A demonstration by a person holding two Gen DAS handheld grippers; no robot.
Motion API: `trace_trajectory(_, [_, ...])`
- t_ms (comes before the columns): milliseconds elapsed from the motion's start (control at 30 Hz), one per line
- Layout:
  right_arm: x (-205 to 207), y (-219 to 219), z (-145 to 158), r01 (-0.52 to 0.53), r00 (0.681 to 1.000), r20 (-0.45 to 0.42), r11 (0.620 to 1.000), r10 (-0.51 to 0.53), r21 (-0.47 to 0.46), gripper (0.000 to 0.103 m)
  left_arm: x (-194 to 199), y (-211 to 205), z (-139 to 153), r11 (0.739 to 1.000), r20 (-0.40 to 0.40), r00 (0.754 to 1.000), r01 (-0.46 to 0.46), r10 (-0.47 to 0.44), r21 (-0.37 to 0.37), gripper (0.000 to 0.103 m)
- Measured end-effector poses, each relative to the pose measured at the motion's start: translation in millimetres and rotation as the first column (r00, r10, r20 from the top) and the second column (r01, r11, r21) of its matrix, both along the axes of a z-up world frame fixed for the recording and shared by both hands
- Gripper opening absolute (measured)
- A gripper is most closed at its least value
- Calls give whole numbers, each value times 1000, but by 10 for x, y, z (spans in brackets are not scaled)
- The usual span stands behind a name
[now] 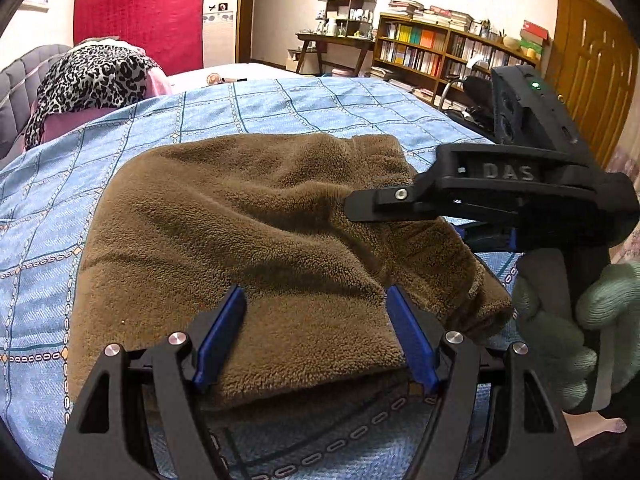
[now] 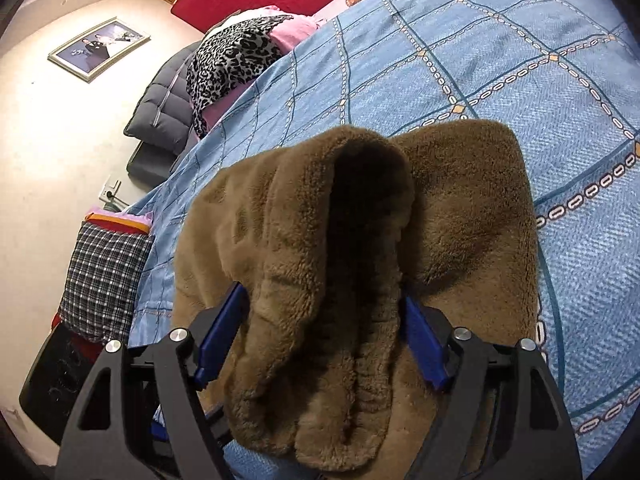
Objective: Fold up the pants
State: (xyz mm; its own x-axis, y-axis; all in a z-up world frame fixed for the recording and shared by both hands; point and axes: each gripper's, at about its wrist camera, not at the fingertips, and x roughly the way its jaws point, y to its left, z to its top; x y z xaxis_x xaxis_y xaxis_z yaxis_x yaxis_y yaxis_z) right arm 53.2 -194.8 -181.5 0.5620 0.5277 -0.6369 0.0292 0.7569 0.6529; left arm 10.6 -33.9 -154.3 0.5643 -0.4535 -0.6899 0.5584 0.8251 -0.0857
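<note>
While the brown fleece pants (image 1: pixel 256 240) lie folded on the blue bedspread (image 1: pixel 280 104), long axis running left to right in the left wrist view, the left gripper (image 1: pixel 316 336) straddles their near edge unclenched; the right gripper (image 2: pixel 324 336) brackets a raised waistband fold, pads touching it.
</note>
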Motion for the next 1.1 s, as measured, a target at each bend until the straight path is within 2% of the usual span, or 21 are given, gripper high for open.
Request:
trace_trajectory(33, [21, 16, -2, -10, 1000, -4, 1000, 10, 9, 36, -2, -5, 8, 1000, 3, 1000, -2, 2, 1, 72])
trace_trajectory(133, [11, 33, 96, -16, 1000, 22, 1000, 15, 9, 26, -5, -20, 42, 1000, 4, 1000, -7, 7, 3, 72])
trace_trajectory(300, [-92, -103, 437, 6, 995, 100, 1000, -8, 16, 24, -11, -91, 242, 999, 23, 1000, 6, -6, -31, 72])
trace_trajectory(433, [-256, -383, 635, 52, 987, 148, 999, -54, 14, 23, -84, -270, 457, 997, 64, 996, 58, -54, -57, 72])
trace_trajectory(533, [-355, -643, 566, 115, 983, 144, 993, -113, -8, 18, -140, -502, 469, 993, 74, 991, 112, -109, -36, 72])
trace_trajectory(633, [-366, -861, 337, 166, 983, 79, 986, -166, 7, 16, -201, -723, 329, 984, 47, 983, 176, -176, 4, 73])
trace_trajectory(767, [-399, -924, 126, 162, 986, 29, 982, -166, 96, 17, -327, -918, 134, 970, 51, 972, 224, -230, 94, 73])
trace_trajectory(800, [-405, -898, 126, 153, 987, 36, 983, -158, 105, 22, -372, -917, 117, 969, 53, 971, 229, -234, 95, 73])
trace_trajectory(867, [-381, -833, 158, 127, 990, 48, 985, -134, 118, 50, -388, -858, 166, 971, 40, 972, 229, -232, 67, 73])
trace_trajectory(900, [-360, -806, 172, 122, 991, 49, 985, -128, 123, 73, -369, -815, 194, 973, 33, 974, 224, -226, 50, 73])
trace_trajectory(933, [-350, -771, 180, 117, 990, 60, 984, -126, 133, 77, -336, -762, 245, 977, 25, 977, 212, -213, 28, 73])
trace_trajectory(1100, [-160, -584, 108, 79, 996, 37, 989, -85, 125, 77, -99, -387, 539, 991, 25, 995, 100, -98, -83, 74])
